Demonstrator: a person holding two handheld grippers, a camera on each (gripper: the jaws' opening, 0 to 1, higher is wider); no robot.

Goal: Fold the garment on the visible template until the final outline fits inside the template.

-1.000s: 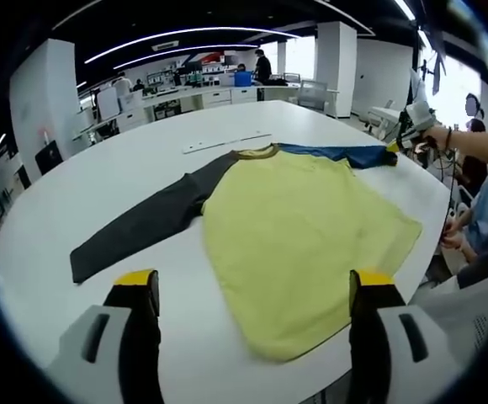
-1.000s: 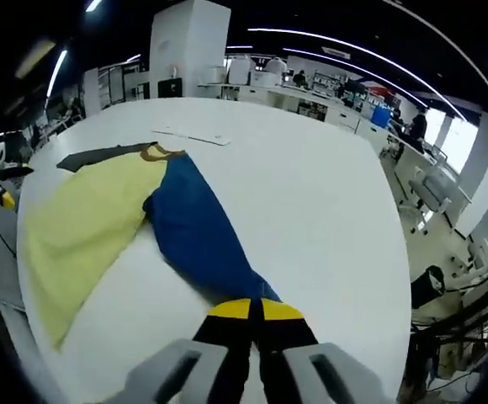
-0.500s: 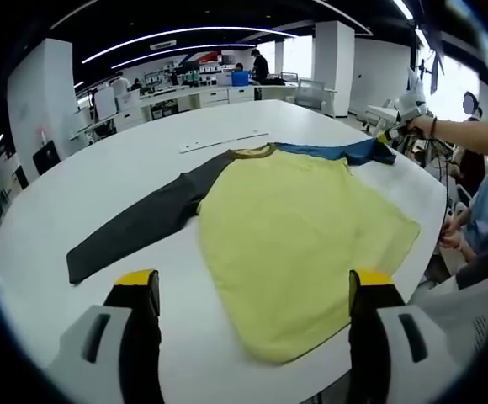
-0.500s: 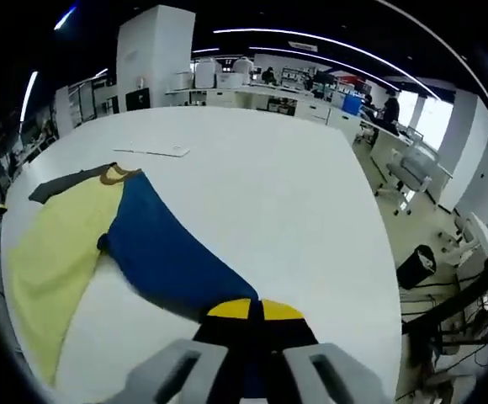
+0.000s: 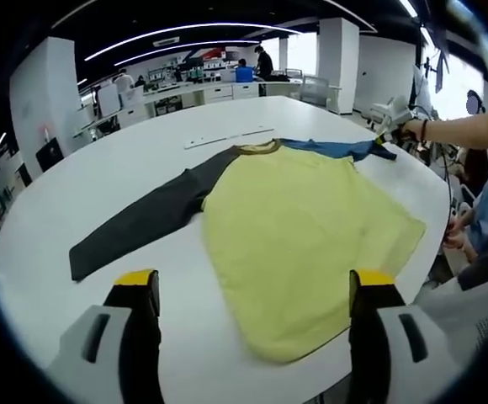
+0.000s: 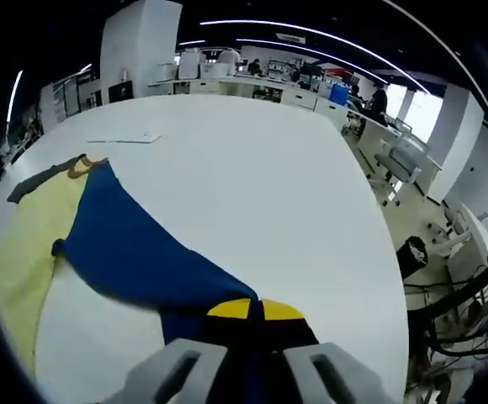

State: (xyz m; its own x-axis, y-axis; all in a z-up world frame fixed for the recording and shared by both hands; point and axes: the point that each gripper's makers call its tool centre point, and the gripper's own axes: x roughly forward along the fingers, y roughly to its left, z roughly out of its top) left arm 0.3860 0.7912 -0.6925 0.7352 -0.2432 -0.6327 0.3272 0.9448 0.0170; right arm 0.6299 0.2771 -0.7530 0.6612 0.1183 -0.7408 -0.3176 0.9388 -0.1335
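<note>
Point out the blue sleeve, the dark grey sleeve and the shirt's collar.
Blue sleeve (image 6: 135, 257): right gripper view, middle of the stretched cloth.
Dark grey sleeve (image 5: 139, 225): left gripper view, midway along its length.
Collar (image 5: 259, 148): left gripper view, the tan neckband.

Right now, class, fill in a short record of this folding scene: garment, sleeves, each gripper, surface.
garment: yellow shirt body lying flat, collar away from the left gripper
dark sleeve: stretched out flat on the table
blue sleeve: pulled out straight, end held
right gripper: shut on the blue sleeve
left gripper: open, holding nothing, hovering near the shirt hem
surface: white table
</note>
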